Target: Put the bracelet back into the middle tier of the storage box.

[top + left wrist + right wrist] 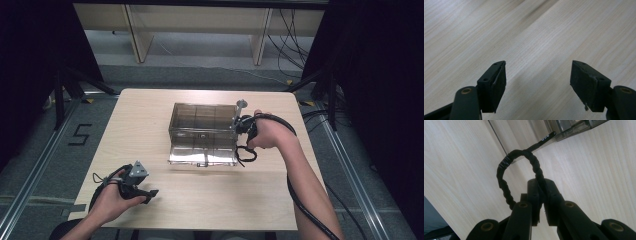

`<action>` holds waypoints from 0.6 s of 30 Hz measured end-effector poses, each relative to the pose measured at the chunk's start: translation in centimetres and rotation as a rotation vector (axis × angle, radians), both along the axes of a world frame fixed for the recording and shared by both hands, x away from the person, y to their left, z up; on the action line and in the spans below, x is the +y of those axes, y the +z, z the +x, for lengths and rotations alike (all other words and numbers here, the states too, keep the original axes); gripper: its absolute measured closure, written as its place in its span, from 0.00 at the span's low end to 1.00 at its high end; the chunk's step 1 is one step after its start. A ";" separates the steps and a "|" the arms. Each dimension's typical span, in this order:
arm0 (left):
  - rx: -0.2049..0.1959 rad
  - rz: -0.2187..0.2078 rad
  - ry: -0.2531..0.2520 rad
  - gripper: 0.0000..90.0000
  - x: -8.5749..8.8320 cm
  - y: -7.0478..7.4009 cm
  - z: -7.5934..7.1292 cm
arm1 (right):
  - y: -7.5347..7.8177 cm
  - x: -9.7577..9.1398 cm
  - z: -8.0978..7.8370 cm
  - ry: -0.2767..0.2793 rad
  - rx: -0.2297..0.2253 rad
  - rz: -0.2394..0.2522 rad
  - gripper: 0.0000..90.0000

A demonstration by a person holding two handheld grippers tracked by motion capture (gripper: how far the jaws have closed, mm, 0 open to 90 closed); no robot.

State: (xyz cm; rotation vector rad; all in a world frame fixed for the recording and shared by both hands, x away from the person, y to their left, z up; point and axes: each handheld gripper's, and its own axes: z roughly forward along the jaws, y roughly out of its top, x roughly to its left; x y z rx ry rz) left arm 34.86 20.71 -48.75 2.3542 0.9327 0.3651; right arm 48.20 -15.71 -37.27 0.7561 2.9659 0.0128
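Note:
A clear, smoke-tinted plastic box [202, 121] stands at the middle of the wooden table [150, 115], its lid [202, 156] folded down flat toward me. My right gripper [243, 131] is at the box's right side, jaws shut on a black braided cord [245, 153] that hangs in a loop. In the right gripper view the cord [503, 182] arcs up from the right gripper [541, 183] toward the box corner [574, 127]. My left gripper [149, 194] rests low at the table's front left, open, and the left gripper [537, 75] has bare wood between its pads.
The box has inner dividers. Black curtains and stands flank the table, a wooden frame [140, 35] stands behind it, and cables [295, 45] lie on the floor at the back right. The right gripper's own thick cable [305, 210] trails along the forearm.

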 end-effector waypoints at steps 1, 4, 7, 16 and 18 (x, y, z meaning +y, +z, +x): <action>0.001 -0.001 0.001 0.32 0.0 0.0 0.0 | 0.0 0.0 0.0 -0.002 -0.002 0.002 0.94; 0.000 0.007 -0.008 0.32 0.0 0.0 0.0 | -0.1 0.1 0.2 0.012 -0.003 0.005 0.94; 0.001 0.011 -0.009 0.32 0.0 0.1 0.0 | -0.1 0.4 0.4 0.019 -0.011 0.003 0.94; -0.003 0.014 -0.010 0.32 0.0 0.1 0.0 | -0.2 1.2 0.9 0.017 -0.026 0.004 0.94; -0.003 0.014 -0.011 0.32 0.0 0.1 0.0 | -0.3 1.4 0.9 0.014 -0.022 0.007 0.94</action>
